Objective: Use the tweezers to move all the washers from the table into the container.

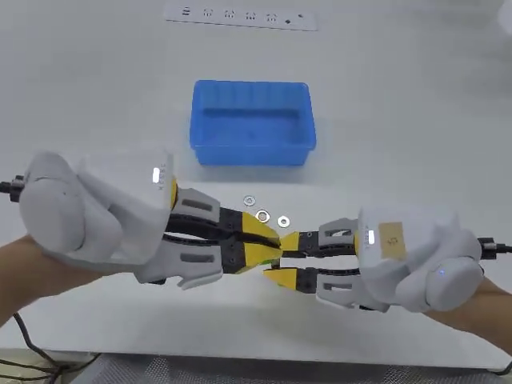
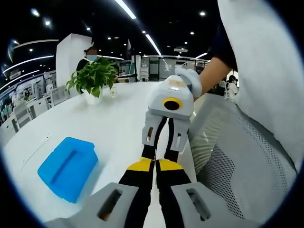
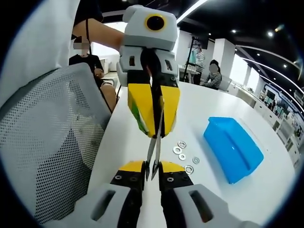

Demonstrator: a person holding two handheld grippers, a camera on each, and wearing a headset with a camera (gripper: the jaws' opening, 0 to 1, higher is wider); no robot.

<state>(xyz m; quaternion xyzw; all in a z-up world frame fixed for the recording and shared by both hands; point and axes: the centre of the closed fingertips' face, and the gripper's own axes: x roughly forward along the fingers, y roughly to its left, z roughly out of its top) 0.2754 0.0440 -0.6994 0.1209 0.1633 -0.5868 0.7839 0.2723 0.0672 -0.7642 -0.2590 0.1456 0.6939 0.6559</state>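
Observation:
Thin steel tweezers (image 3: 154, 152) run between both grippers. My left gripper (image 1: 268, 240) is shut on their upper part. Their lower end sits between the jaws of my right gripper (image 3: 152, 167), which are closed in on it. In the head view the two grippers meet tip to tip near the table's front. In the left gripper view my own yellow jaws (image 2: 155, 165) are pressed together, hiding the tweezers. Three washers (image 1: 262, 216) lie on the white table just beyond the tips. Farther back stands the blue container (image 1: 252, 148), which looks empty.
A white power strip (image 1: 240, 16) lies along the far edge of the table. A grey mesh chair (image 3: 52, 142) is on the person's side of the table's front edge (image 1: 240, 348). A potted plant (image 2: 92, 78) stands far off on the table.

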